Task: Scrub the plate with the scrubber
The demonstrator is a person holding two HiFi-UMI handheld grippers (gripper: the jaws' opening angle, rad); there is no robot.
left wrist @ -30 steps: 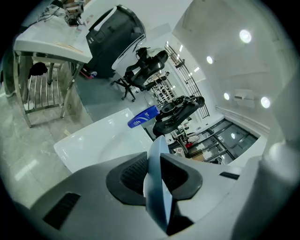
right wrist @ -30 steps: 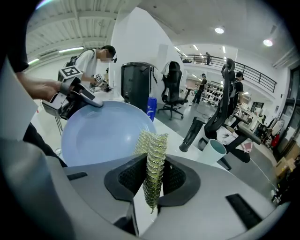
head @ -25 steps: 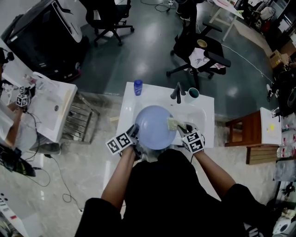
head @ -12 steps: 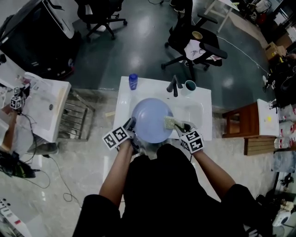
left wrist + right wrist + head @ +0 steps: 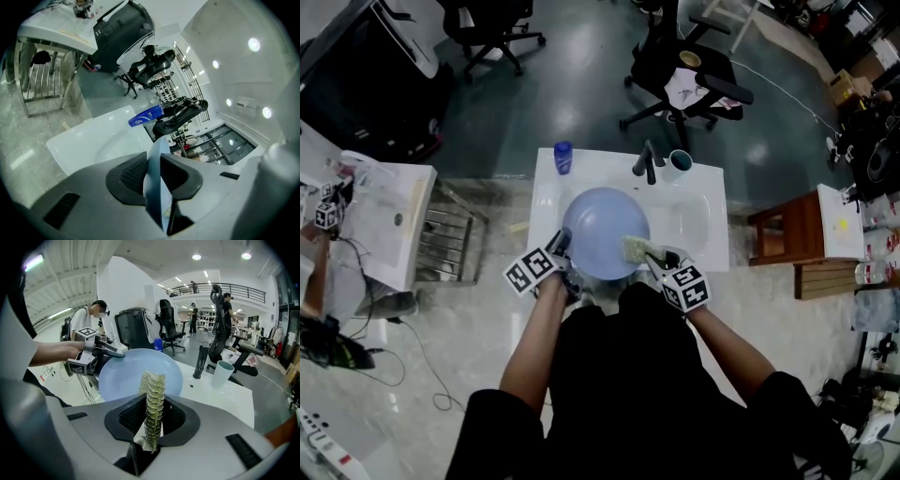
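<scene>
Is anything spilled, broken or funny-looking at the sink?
Nothing stands out. The left hand-held gripper holds the plate by its rim over the sink. The right hand-held gripper holds the scrubber at the plate's edge. The cup and blue bottle stand upright. No spill shows.

L gripper (image 5: 559,247) holds plate (image 5: 600,225) over sink (image 5: 705,234) (R gripper (image 5: 656,260) w/ scrubber (image 5: 635,248) at rim).

I stand on pale marbled tile (image 5: 459,347); ahead lies a dark glossy floor (image 5: 581,94) with black office chairs (image 5: 680,75). A wooden stand (image 5: 787,248) sits to my right and a metal rack (image 5: 445,246) to my left. Ceiling lights (image 5: 197,257) glow overhead.
</scene>
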